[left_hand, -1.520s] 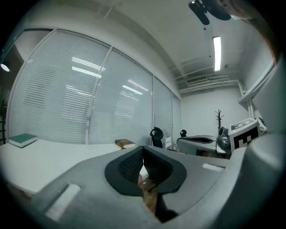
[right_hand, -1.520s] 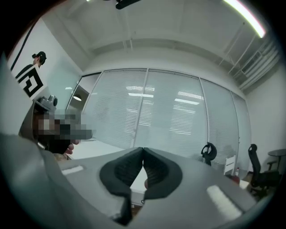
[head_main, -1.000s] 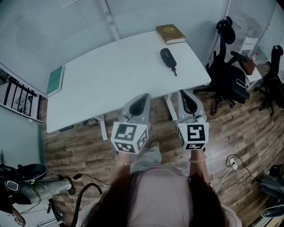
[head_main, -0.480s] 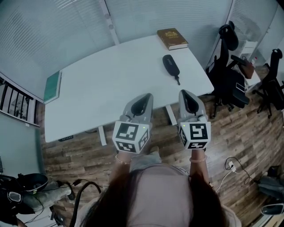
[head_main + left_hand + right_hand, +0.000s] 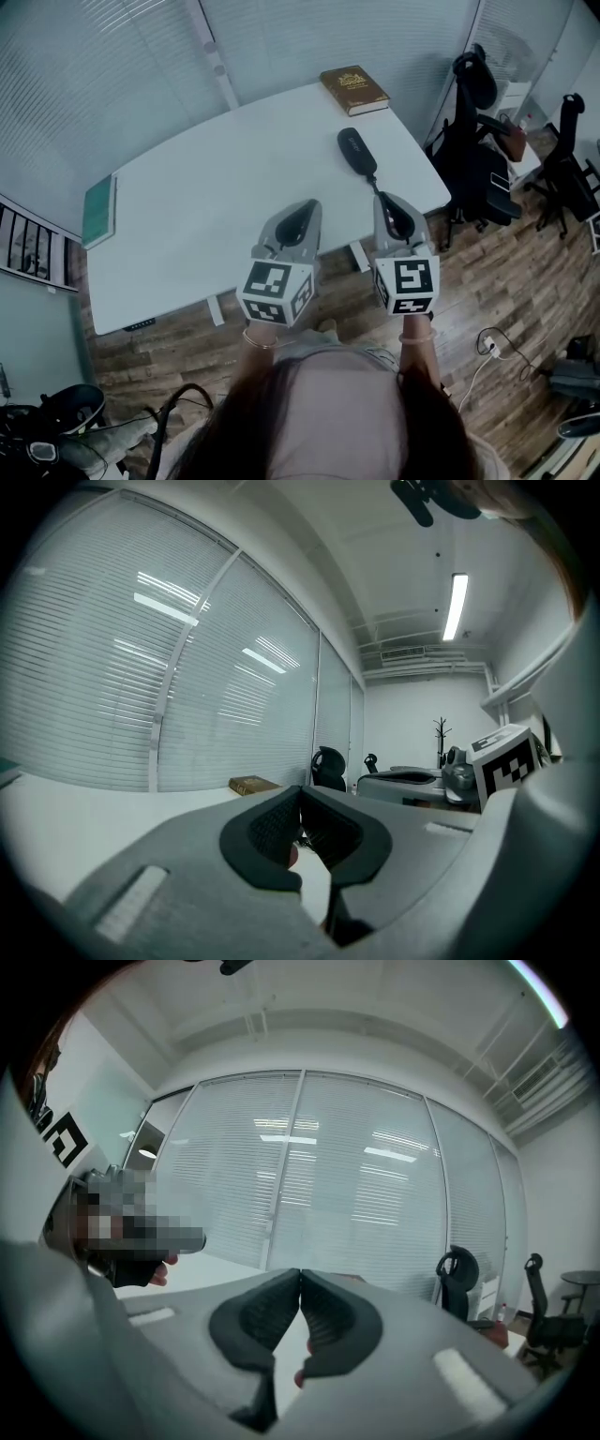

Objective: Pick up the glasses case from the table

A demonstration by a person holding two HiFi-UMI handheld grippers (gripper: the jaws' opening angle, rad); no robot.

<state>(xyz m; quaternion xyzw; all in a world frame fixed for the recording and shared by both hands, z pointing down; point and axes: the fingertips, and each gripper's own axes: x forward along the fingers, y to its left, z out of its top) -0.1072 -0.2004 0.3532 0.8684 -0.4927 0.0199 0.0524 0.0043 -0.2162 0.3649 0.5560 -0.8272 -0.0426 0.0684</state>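
- The glasses case (image 5: 354, 150) lies on the far right part of the white table (image 5: 234, 178). It is a dark, long, rounded thing with its length running away from the person.
- A thin cord (image 5: 373, 180) trails from its near end toward the table's front edge.
- A brown book (image 5: 354, 89) lies beyond the case near the far corner, apart from it. A green book (image 5: 97, 210) sits well away at the left edge.
- The right claw (image 5: 388, 200) is held level at the table's front edge, in line with the case, its tip near the end of the cord and short of the case body.
- In the right gripper view its jaws (image 5: 300, 1281) are pressed together with nothing between them.
- The left claw (image 5: 303, 208) hovers over the near part of the table, well to the left of the case. Its own view shows the jaws (image 5: 300, 797) closed tip to tip and empty.
- The case looks like a hard shell, so it is probably light and stiff, and it should not deform under a firm squeeze.
- Its smooth, curved surface could let the pads slide off toward either end.
- The safest hold seems to be across the narrow width at mid-length, where the sides run most nearly parallel.
- Taking it by the cord would likely leave it swinging.
- The right claw is the closer one, and its jaws must first open wider than the case.
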